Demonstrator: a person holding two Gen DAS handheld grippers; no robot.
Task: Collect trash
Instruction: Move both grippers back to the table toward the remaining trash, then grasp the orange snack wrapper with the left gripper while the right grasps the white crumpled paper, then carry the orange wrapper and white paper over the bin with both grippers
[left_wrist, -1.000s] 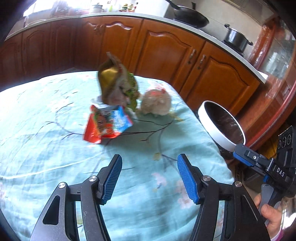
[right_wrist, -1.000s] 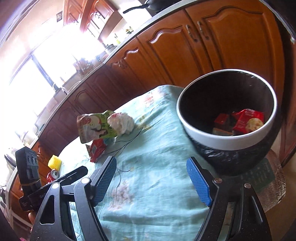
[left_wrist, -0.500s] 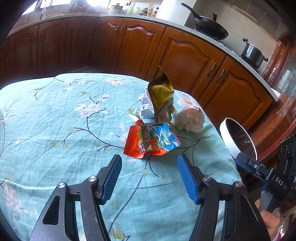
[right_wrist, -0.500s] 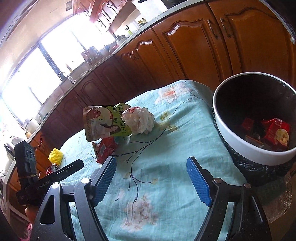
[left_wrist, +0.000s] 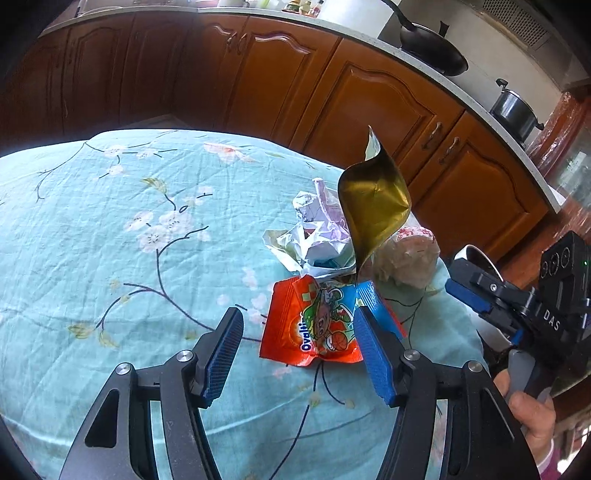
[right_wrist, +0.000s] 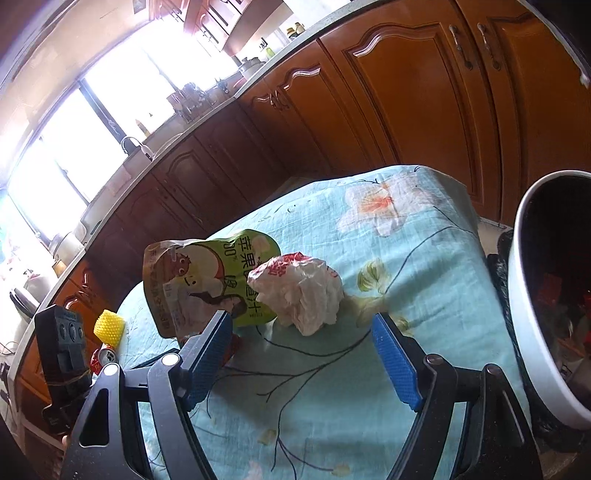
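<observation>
My left gripper (left_wrist: 297, 347) has its jaws spread wide and holds nothing. Compared with half a second ago, it has closed in on the trash pile: the orange snack wrapper (left_wrist: 314, 328) now lies flat on the cloth-covered surface (left_wrist: 110, 221) between my blue pads (left_wrist: 221, 350), touching or just in front of the right-hand pad, where earlier it lay clear ahead of both. Just behind the wrapper sits crumpled white paper (left_wrist: 317, 236), with the gold-lined back of the juice pouch (left_wrist: 373, 210) standing upright beside it and a balled plastic bag (left_wrist: 410, 258) to its right.

My right gripper (right_wrist: 301, 358) also has its jaws fully apart and empty. Since the earlier frame it has advanced toward the same pile: the green juice pouch (right_wrist: 207, 280) and the balled plastic bag (right_wrist: 299, 291) appear larger and nearer, the pouch now partly hidden behind my left-hand pad, the bag just ahead of the gap. The white-rimmed trash bin (right_wrist: 532, 332), holding red wrappers, has shifted farther toward the right edge of the view and stands beside the surface. The cabinets (right_wrist: 369, 92) behind are unchanged.
</observation>
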